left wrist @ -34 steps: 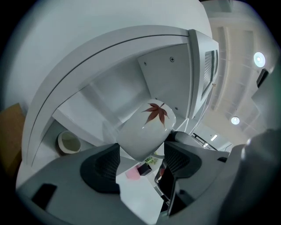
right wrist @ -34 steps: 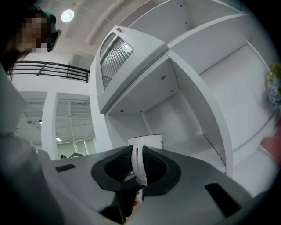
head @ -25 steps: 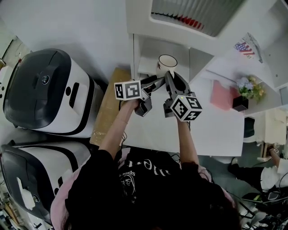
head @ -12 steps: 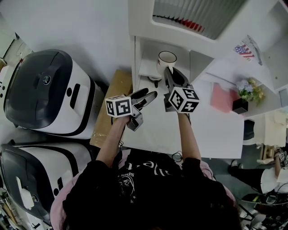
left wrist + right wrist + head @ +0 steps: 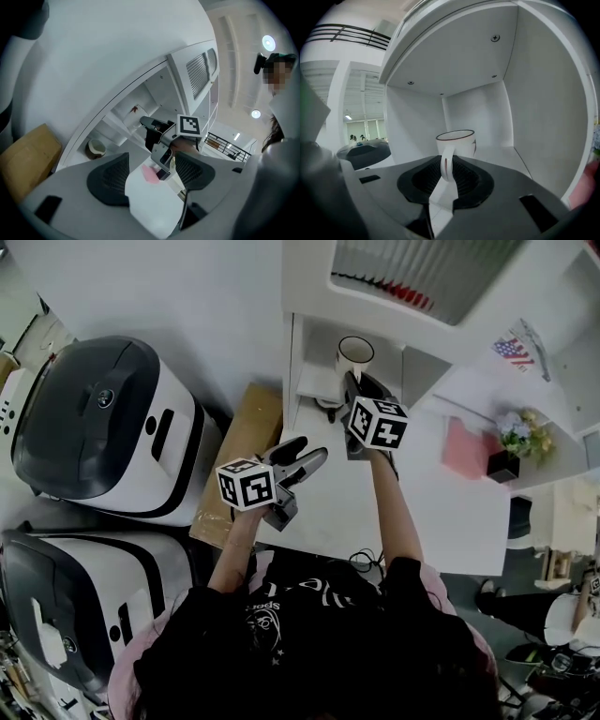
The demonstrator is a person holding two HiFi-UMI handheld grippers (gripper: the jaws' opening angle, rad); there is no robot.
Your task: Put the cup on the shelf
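The white cup (image 5: 354,354) with a dark rim sits upright inside the open white shelf compartment (image 5: 314,343). My right gripper (image 5: 349,381) reaches in from the front and is shut on the cup's handle (image 5: 446,161), which stands pinched between the two dark pads. In the right gripper view the cup (image 5: 457,140) fills the centre, with the compartment's back wall behind it. Whether its base touches the shelf floor I cannot tell. My left gripper (image 5: 310,450) hovers over the white table's left front part, open, with nothing between its fingers (image 5: 110,180).
A small round bowl-like thing (image 5: 97,147) lies low in the shelf. On the white table (image 5: 441,512) stand a pink box (image 5: 464,451) and a flower pot (image 5: 511,442). Two large white-and-black machines (image 5: 103,427) and a cardboard box (image 5: 239,460) stand to the left.
My right gripper has carried the cup forward into the shelf compartment. My left gripper has drawn back towards the person and to the left, away from the right one.
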